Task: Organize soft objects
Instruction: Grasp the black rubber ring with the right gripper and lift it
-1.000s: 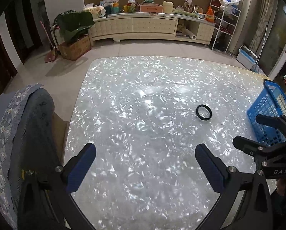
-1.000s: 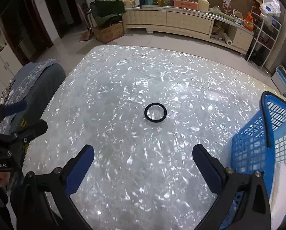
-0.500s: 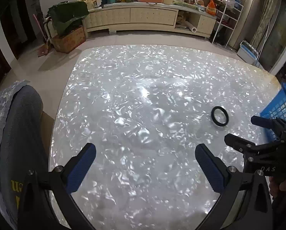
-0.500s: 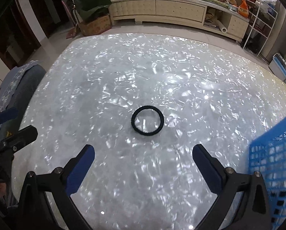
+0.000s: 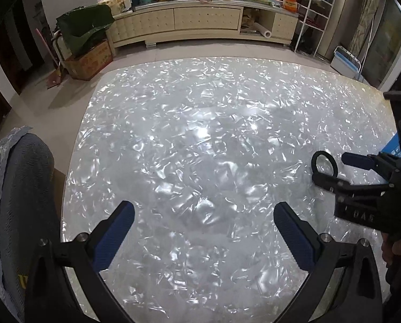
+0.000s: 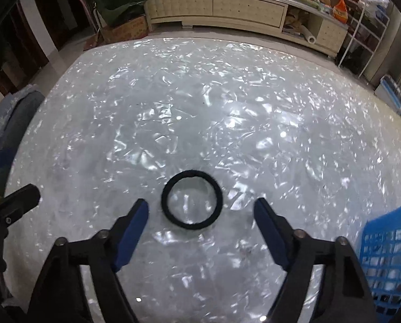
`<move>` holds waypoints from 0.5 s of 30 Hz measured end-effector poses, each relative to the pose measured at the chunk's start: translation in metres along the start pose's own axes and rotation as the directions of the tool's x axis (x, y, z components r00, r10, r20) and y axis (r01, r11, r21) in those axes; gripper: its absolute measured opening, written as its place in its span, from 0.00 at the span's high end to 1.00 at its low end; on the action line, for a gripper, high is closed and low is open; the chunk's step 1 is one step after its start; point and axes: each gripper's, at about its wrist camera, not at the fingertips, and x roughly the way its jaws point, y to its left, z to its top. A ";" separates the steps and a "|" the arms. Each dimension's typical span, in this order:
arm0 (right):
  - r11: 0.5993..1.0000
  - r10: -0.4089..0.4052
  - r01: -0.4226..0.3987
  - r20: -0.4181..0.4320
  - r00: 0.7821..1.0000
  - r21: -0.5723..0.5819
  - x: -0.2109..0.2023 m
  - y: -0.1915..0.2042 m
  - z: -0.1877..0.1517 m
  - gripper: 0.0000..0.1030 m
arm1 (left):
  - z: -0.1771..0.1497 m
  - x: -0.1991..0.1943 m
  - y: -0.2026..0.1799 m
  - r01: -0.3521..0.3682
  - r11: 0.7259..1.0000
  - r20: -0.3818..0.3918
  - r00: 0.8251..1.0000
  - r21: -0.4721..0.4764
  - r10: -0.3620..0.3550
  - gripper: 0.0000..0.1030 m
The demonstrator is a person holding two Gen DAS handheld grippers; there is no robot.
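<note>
A black elastic hair band [image 6: 192, 200] lies flat on the shiny white pearl-pattern table [image 6: 200, 107]. My right gripper [image 6: 201, 208] is open, its blue-padded fingertips either side of the band's near half, low over the table. In the left wrist view the band [image 5: 324, 162] lies at the right, partly behind the right gripper [image 5: 328, 168]. My left gripper [image 5: 203, 212] is open and empty above the table's near left part.
A blue plastic basket [image 6: 388, 253] stands at the table's right edge, close to the right gripper. A grey upholstered chair [image 5: 17, 202] stands at the table's left side. A long cabinet [image 5: 200, 24] and a wire rack [image 5: 313, 21] line the far wall.
My right gripper has moved forward and down to the hair band, now between its fingertips, and its jaws have narrowed a little. The left gripper has shifted slightly and stays open.
</note>
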 end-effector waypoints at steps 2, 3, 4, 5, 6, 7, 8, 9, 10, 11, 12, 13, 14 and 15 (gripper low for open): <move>1.000 0.000 0.000 0.009 1.000 0.007 0.001 -0.002 0.001 0.36 | 0.000 0.004 0.001 -0.002 1.000 -0.005 1.000 -0.002 0.002 0.00; 1.000 -0.002 0.002 0.012 1.000 0.007 0.001 -0.002 0.002 0.41 | 0.000 0.005 0.001 -0.004 1.000 -0.006 1.000 -0.005 0.004 0.00; 1.000 -0.006 0.006 0.020 1.000 0.001 0.000 -0.002 0.003 0.51 | -0.001 0.005 0.001 -0.006 1.000 -0.007 1.000 -0.008 0.006 0.00; 1.000 -0.006 0.006 0.024 1.000 -0.005 0.000 -0.002 0.004 0.56 | -0.001 0.006 0.002 -0.007 1.000 -0.008 1.000 -0.010 0.007 0.00; 1.000 -0.002 0.002 0.028 1.000 -0.010 -0.001 -0.002 0.004 0.63 | -0.001 0.006 0.001 -0.008 1.000 -0.008 1.000 -0.010 0.007 0.00; 1.000 0.001 0.000 0.031 1.000 -0.016 -0.001 -0.002 0.004 0.68 | -0.001 0.006 0.001 -0.009 1.000 -0.008 1.000 -0.010 0.009 0.00; 1.000 0.004 -0.003 0.034 0.999 -0.019 -0.002 -0.001 0.002 0.73 | -0.002 0.005 0.000 -0.009 1.000 -0.007 1.000 -0.008 0.009 0.00; 1.000 0.008 -0.008 0.038 0.999 -0.019 -0.003 -0.002 0.002 0.85 | -0.002 0.003 0.000 -0.008 1.000 -0.006 1.000 -0.008 0.008 0.00; 1.000 0.010 -0.009 0.039 0.999 -0.015 -0.004 -0.002 0.001 0.90 | -0.003 0.002 -0.001 -0.006 1.000 -0.002 1.000 -0.007 0.006 0.00; 1.000 0.014 -0.014 0.039 0.999 -0.014 -0.004 -0.002 0.000 0.92 | -0.003 0.000 -0.002 -0.006 1.000 0.000 1.000 -0.006 0.006 0.00; 1.000 0.022 -0.022 0.036 0.999 -0.014 -0.005 -0.003 -0.001 0.92 | -0.004 -0.004 -0.004 -0.005 1.000 0.004 1.000 -0.005 0.005 0.00; 0.999 0.031 -0.030 0.029 0.999 -0.011 -0.006 -0.004 -0.002 0.92 | -0.005 -0.006 -0.006 -0.004 1.000 0.007 1.000 -0.005 0.004 0.00; 0.999 0.037 -0.037 0.025 0.999 -0.009 -0.008 -0.005 -0.004 0.92 | -0.006 -0.009 -0.007 -0.002 1.000 0.009 1.000 -0.005 0.002 0.00; 0.999 0.035 -0.035 0.027 0.999 -0.011 -0.013 -0.006 -0.006 0.92 | -0.007 -0.013 -0.010 -0.003 1.000 0.009 1.000 -0.004 0.003 0.00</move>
